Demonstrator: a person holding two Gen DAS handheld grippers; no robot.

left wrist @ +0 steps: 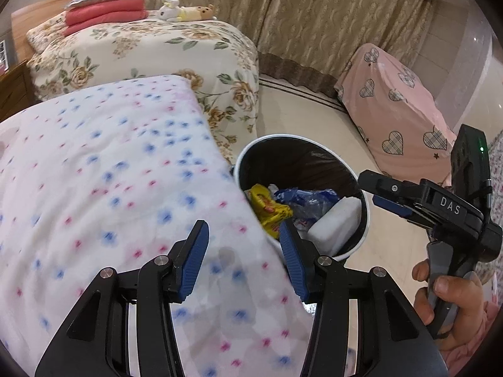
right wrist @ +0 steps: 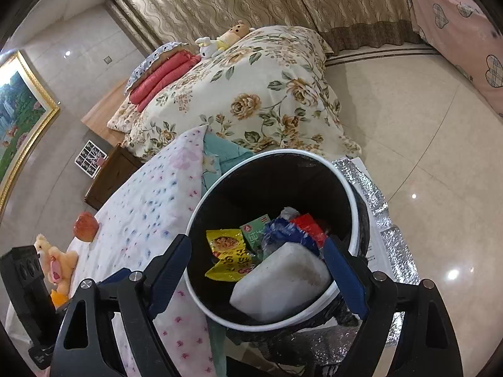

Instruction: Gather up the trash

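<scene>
Left wrist view: left tool (left wrist: 243, 262) over the edge of a spotted quilt (left wrist: 103, 188), jaws partly apart, nothing between the pads
Left tool pads: blue, ribbed, both clear of the quilt and the bin as far as I can tell
Right tool: seen from the left wrist view (left wrist: 385, 196) held in a hand (left wrist: 446, 295), poised above the bin's right rim; own view (right wrist: 256, 279) shows jaws spread wide, straddling the bin mouth, empty
Bin: round, white rim (left wrist: 366, 220) (right wrist: 352, 204), black liner, on the floor just beside the quilt-covered bed
Trash in bin: yellow snack wrapper (left wrist: 270, 209) (right wrist: 228, 253), green packet (right wrist: 257, 231), blue crumpled plastic (left wrist: 309, 198) (right wrist: 283, 231), red wrapper (right wrist: 309, 226), white foam block (left wrist: 334, 227) (right wrist: 283, 282) leaning on the near wall
Under bin: silver foil sheet (right wrist: 374, 194) on the tile floor
Quilt extras: apple (right wrist: 85, 226) and a small plush bear (right wrist: 59, 264) on the quilt, well apart from the bin
Background: floral bedspread (left wrist: 151, 50) with red folded blankets (left wrist: 107, 15) and plush toys (left wrist: 185, 11); pink heart-print cover (left wrist: 396, 103) at right; beige curtains behind
</scene>
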